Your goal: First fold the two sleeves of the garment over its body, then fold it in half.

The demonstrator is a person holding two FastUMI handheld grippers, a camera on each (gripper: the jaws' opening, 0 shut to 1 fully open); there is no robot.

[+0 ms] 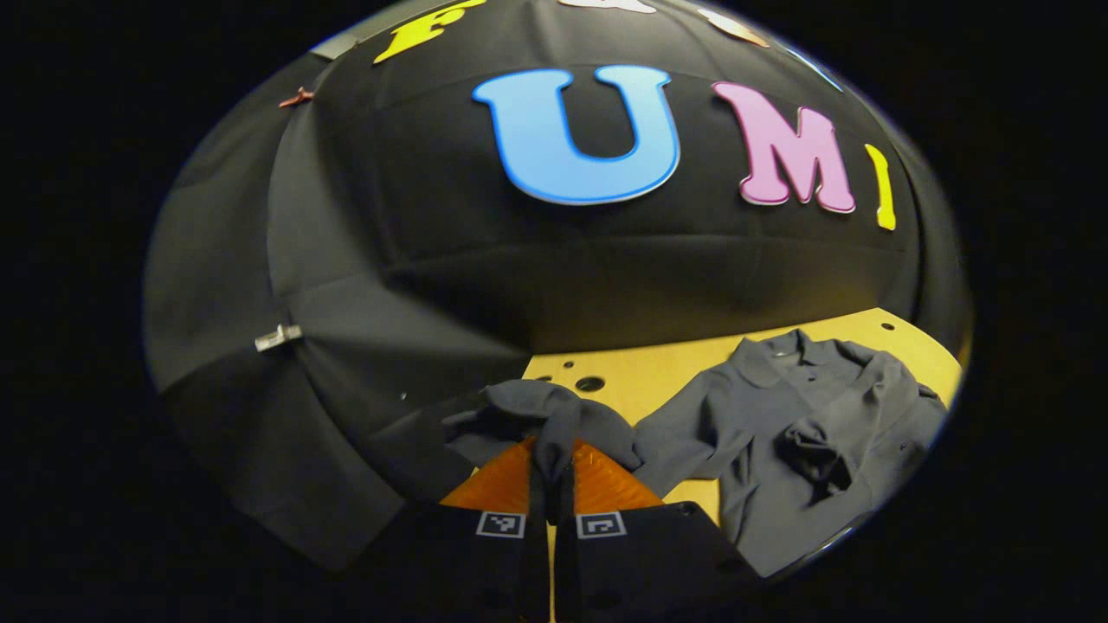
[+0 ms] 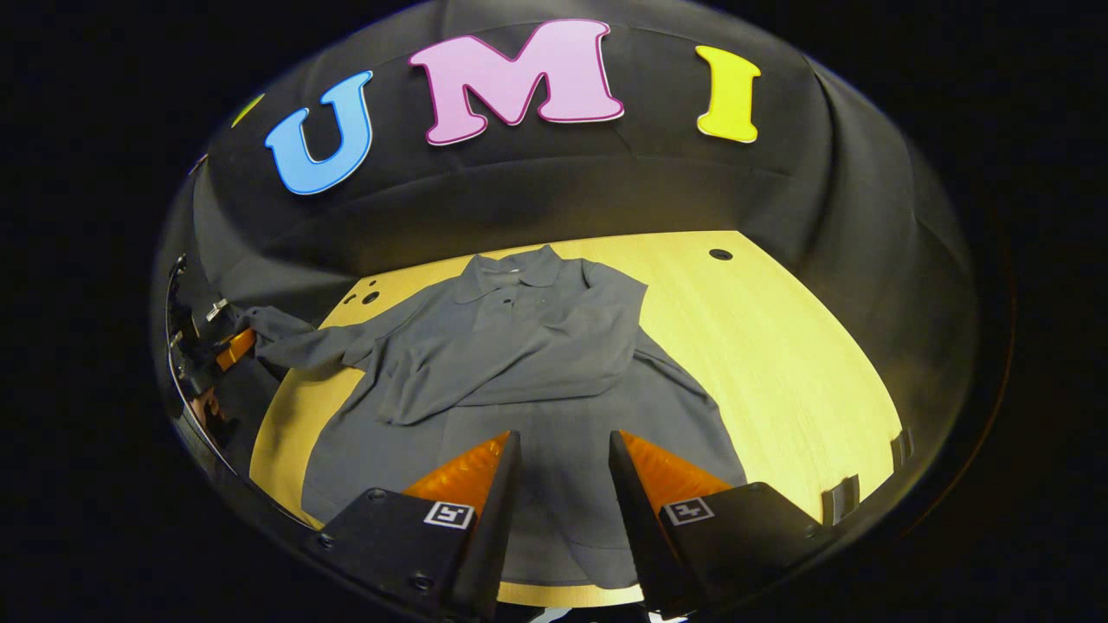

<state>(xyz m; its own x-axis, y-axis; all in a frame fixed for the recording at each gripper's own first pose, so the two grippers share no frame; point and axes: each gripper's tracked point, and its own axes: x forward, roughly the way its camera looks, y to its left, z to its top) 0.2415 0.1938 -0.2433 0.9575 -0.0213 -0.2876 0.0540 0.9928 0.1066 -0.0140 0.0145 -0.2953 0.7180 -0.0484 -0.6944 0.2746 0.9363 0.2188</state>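
On the table (image 2: 779,346) a grey garment (image 2: 519,346) lies collar toward the booth wall, one sleeve (image 2: 528,359) folded across its body. Left claw (image 1: 551,484) is clamped on the other sleeve's cuff (image 1: 541,411), off the table's edge. Right claw (image 2: 561,472) hovers over the garment's hem, fingers apart.

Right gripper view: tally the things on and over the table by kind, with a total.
Garment: 1
Sleeves: 2, one folded over the body, one stretched out left
Grippers: 2, left, right
Table: 1
Total: 6
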